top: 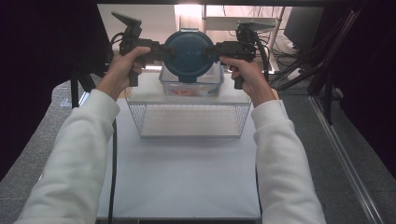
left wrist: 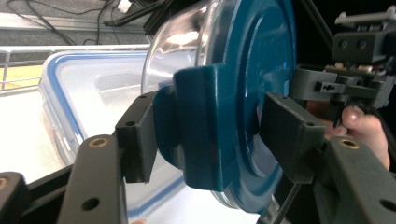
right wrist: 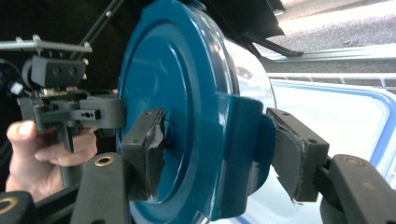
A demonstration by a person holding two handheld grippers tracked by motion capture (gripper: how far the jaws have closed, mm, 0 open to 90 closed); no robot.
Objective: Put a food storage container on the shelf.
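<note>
A round clear container with a dark blue lid [top: 191,55] hangs in the air on its side, lid face toward the high camera. My left gripper [top: 161,50] grips its left edge and my right gripper [top: 215,49] its right edge. In the left gripper view the two pads [left wrist: 140,135] clamp a blue lid latch [left wrist: 201,130], with the left gripper [left wrist: 215,135] shut on it. In the right gripper view the right gripper [right wrist: 217,149] closes the same way over the opposite latch [right wrist: 243,140]. Each view shows the other hand beyond the lid.
Directly below the held container lies a clear rectangular box [top: 191,86] with a blue-rimmed lid [left wrist: 84,93] and something orange inside. A wire basket [top: 189,119] stands on the white tabletop [top: 187,177] in front of it. Dark stands and cables flank both sides.
</note>
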